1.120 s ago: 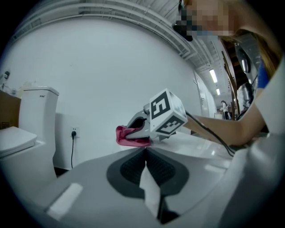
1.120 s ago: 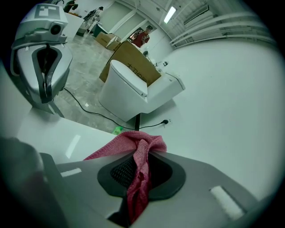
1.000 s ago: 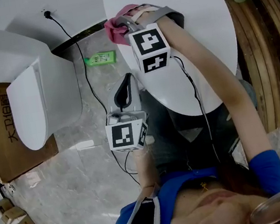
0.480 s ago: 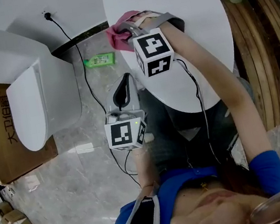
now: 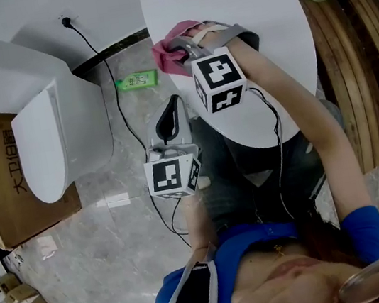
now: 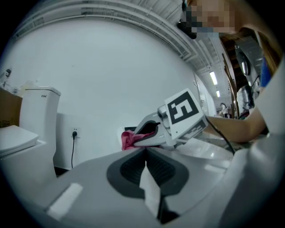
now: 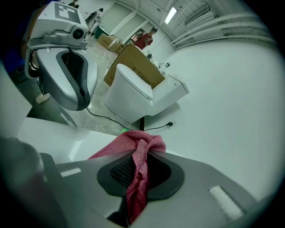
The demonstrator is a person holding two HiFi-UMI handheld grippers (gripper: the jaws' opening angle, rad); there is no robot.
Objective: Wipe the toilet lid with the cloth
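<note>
Right claw (image 5: 181, 43): clamped on the pink cloth (image 5: 166, 43), which is bunched between its jaws
Cloth spot: on the toilet lid (image 5: 266, 48), at its left rim near the hinge end
Where next: looks like most of the bare lid lies rightward and back toward the person, along its long axis
Left claw (image 6: 146, 162): jaws together, empty, off the lid's left side

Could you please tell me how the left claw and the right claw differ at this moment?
The right claw is shut on the pink cloth, while the left claw is shut with nothing between its jaws. The right claw reaches over the white toilet lid near its left edge; the left claw hangs beside the toilet, over the floor. Both carry a marker cube.
</note>
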